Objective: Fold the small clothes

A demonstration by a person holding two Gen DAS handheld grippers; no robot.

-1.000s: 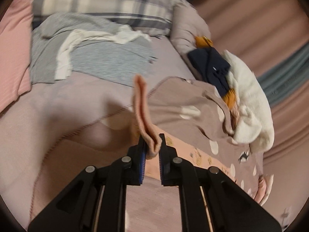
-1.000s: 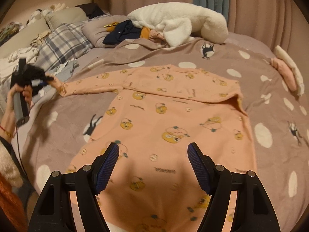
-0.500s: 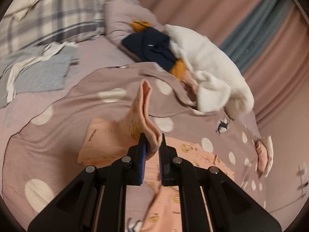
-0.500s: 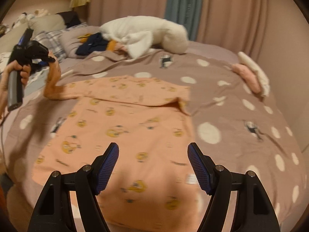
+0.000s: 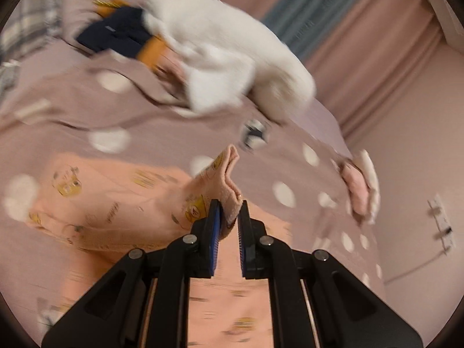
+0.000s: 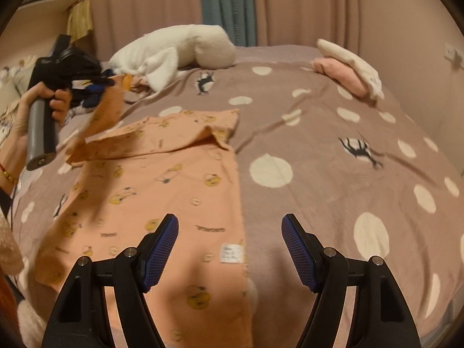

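A peach shirt with yellow cartoon prints (image 6: 150,191) lies flat on the dotted brown blanket (image 6: 333,133). Its right side is folded in, with a straight edge and a white label (image 6: 230,253). My left gripper (image 5: 229,217) is shut on the end of the left sleeve (image 5: 223,179) and holds it lifted above the shirt. In the right wrist view the left gripper (image 6: 95,87) is at the far left, with the sleeve (image 6: 107,110) hanging from it. My right gripper (image 6: 229,246) is open and empty, low over the shirt's right edge.
A white plush blanket (image 6: 174,52) and dark clothes lie at the head of the bed. Folded pink and cream clothes (image 6: 351,69) sit at the far right. Pink and teal curtains (image 6: 226,3) hang behind. A wall (image 5: 420,145) is on the right.
My left gripper has carried the sleeve up and rightward over the shirt. My right gripper has shifted right, to the shirt's folded right edge.
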